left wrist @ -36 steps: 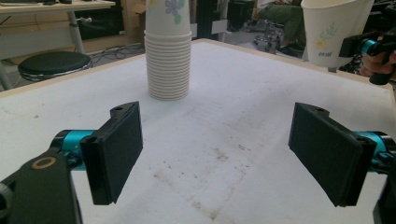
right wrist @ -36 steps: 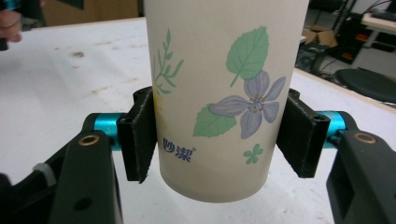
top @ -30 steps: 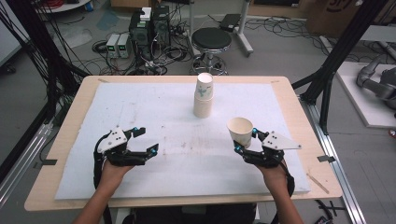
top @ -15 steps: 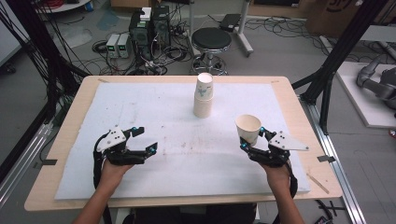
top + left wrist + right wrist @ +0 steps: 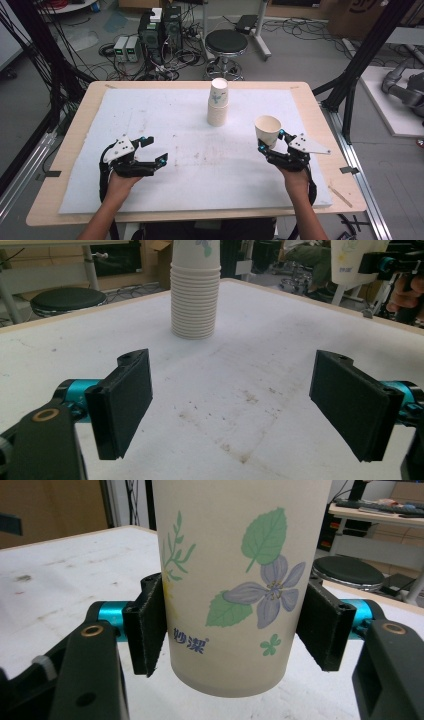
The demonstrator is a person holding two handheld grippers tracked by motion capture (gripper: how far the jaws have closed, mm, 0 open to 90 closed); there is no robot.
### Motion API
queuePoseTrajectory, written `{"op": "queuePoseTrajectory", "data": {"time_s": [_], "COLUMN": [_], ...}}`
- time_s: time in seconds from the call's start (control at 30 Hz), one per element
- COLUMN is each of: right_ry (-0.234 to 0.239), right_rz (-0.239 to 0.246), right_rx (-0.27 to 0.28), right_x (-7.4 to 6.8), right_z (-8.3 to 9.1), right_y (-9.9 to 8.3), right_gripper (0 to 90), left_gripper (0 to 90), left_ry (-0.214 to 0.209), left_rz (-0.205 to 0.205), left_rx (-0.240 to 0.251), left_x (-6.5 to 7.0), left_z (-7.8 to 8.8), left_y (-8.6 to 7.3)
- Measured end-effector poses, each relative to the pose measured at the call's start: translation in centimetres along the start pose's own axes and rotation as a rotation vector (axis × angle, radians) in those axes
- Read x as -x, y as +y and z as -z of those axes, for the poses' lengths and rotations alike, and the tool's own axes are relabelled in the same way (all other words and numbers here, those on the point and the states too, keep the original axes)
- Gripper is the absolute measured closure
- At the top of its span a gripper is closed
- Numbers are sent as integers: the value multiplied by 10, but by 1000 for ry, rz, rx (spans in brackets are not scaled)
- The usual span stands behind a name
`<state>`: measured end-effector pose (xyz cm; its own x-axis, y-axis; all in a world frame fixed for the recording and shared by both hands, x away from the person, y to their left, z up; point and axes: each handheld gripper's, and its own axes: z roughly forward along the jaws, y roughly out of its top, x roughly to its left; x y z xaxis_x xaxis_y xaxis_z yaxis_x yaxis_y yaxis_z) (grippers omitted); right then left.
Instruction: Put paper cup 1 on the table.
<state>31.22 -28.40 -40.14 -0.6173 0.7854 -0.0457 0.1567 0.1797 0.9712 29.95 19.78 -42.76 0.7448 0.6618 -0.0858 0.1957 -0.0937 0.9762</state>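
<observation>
My left hand-held gripper [image 5: 150, 156] sits low over the near left part of the tabletop [image 5: 90, 100], jaws spread wide with nothing between them; in the left gripper view I look past the two black pads [image 5: 122, 402] at bare white mat. Ahead of it and off to its right, near the far middle of the tabletop, stands the stack of paper cups [image 5: 218, 102], upright, its long axis straight up, well apart from both my hands.

Further right, my right hand-held gripper [image 5: 270, 141] holds a single paper cup [image 5: 267, 131]. Its jaws have just eased open a touch, yet in the right gripper view each pad [image 5: 148, 625] presses a side of the flowered wall [image 5: 240, 580], so I count the cup as gripped, low on its body. The cup is upright, mouth up, and its base hangs clear of the mat, over the right part of the tabletop.

What the coming move turns on, as I judge it: the stack lies ahead and to the left of the held cup, nearer my right hand than my left. If the cup is to be set down apart from the stack, I need only lower it straight along its own upright axis. My left hand has the longer reach to the stack, forward and rightward, for the next cup.
</observation>
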Motion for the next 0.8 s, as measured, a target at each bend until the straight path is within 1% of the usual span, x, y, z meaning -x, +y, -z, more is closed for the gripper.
{"op": "queuePoseTrajectory", "data": {"time_s": [0.07, 0.13, 0.23, 0.3, 0.43, 0.5, 0.57, 0.63, 0.73, 0.8], "right_ry": [-10, -16, -30, -25, -39, -46, -68, -86, -127, -154], "right_rz": [-1, -12, -10, -28, -41, -40, -47, -63, -93, -110], "right_rx": [2, -6, -24, -33, -38, -61, -98, -116, -182, -213], "right_x": [3, 7, 12, 16, 20, 23, 25, 28, 33, 37], "right_z": [-4, -9, -16, -21, -28, -32, -37, -41, -48, -53], "right_y": [1, 1, 1, -1, -4, -6, -9, -12, -18, -24], "right_gripper": [354, 353, 354, 353, 353, 353, 353, 353, 354, 354], "left_gripper": [173, 174, 174, 174, 175, 175, 176, 176, 177, 178], "left_ry": [1, 1, 10, 10, 6, 4, 5, 2, -2, 0], "left_rz": [-1, 4, 4, 4, 3, 3, 3, -2, -4, -4], "left_rx": [-2, -3, -7, -6, -9, -12, -16, -20, -29, -28], "left_x": [0, -1, -1, -1, -2, -2, -1, -1, -1, -2], "left_z": [0, 1, 2, 2, 1, 0, -1, -1, -2, -3], "left_y": [-2, -4, -6, -7, -7, -8, -9, -9, -10, -10]}}
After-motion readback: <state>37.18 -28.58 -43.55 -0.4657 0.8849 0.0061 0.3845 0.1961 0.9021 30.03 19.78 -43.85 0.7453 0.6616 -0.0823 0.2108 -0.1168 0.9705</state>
